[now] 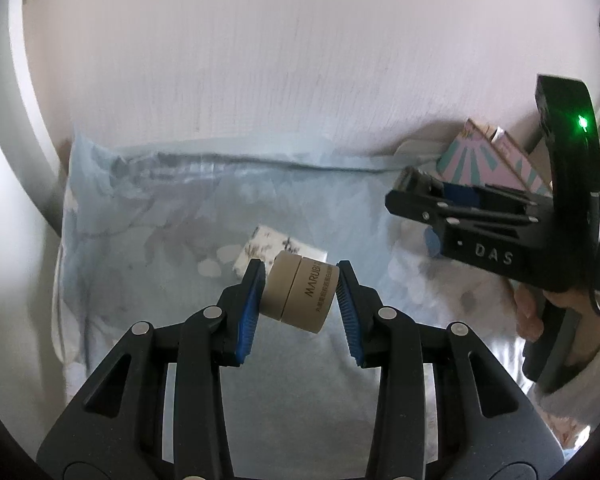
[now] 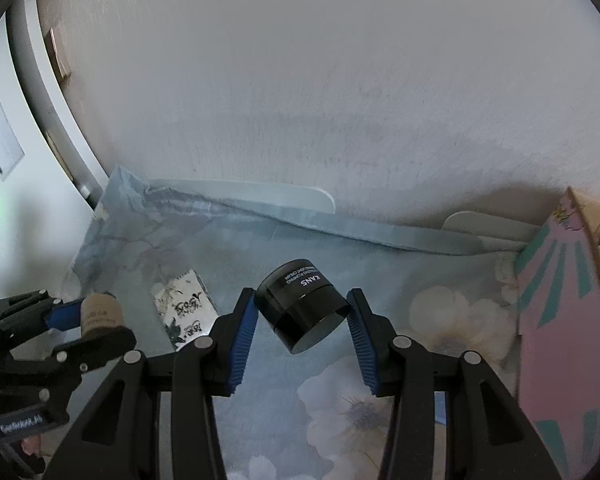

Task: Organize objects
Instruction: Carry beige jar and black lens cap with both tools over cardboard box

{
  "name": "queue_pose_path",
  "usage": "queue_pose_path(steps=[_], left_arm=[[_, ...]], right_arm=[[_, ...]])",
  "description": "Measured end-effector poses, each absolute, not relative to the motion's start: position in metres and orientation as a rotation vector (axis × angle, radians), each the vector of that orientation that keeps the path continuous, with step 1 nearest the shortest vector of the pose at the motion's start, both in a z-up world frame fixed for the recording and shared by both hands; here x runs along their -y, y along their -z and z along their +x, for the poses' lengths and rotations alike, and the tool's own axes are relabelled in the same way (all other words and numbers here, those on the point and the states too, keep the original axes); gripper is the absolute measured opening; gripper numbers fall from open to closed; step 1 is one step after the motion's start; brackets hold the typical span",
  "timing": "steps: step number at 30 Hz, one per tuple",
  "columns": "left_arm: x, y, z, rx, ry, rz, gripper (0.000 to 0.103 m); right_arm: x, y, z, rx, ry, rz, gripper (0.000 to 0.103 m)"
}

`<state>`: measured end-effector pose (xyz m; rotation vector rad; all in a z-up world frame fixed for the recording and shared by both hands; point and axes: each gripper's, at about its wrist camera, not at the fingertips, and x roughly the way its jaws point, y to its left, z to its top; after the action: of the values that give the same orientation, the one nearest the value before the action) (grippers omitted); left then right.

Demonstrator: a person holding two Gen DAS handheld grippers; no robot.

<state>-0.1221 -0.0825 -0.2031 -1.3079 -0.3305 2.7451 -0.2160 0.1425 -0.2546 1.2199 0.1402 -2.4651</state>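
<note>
The left claw (image 1: 300, 296) grips a short round beige jar (image 1: 298, 297) with the word MARUBI on its side. The blue pads (image 1: 250, 312) press on its two flat ends, the lid end and the bottom end. So the jar lies on its side in the air, and its long line runs across from one pad to the other. The lid end seems to point to the left, and the jar leans a little. It hangs above a pale blue cloth with big flowers (image 1: 148, 240), which covers what looks like a desk by the white wall (image 1: 260, 60).

The right claw (image 2: 302, 314) grips a short round black jar (image 2: 303, 310) with the word KANS on it. The letters are upside down. Here the pads (image 2: 242, 340) squeeze the round sides, and one flat end tips down toward the camera. Its other end points up and away toward the wall.

Both jars are up off the cloth, so I think they are being carried to a new spot.

A small flat packet with dark flower drawings (image 2: 186, 312) lies on the cloth under and between the claws. A tall pink box with green stripes (image 2: 560, 320) stands at the right side. I think the jars may go near it, but I cannot tell for sure.
</note>
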Motion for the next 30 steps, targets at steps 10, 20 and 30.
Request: queue_pose_path(steps=[10, 20, 30], left_arm=[[0.068, 0.153, -0.141, 0.268, -2.744, -1.293, 0.033], [0.040, 0.102, -0.168, 0.204, -2.714, -1.252, 0.033], [-0.010, 0.066, -0.201, 0.142, -2.636, -1.167, 0.033]], right_arm=[[-0.164, 0.211, -0.206, -0.091, 2.514, 1.220, 0.042], [-0.205, 0.165, -0.200, -0.044, 2.578, 1.217, 0.042], [-0.258, 0.134, -0.190, 0.005, 2.661, 1.215, 0.042]])
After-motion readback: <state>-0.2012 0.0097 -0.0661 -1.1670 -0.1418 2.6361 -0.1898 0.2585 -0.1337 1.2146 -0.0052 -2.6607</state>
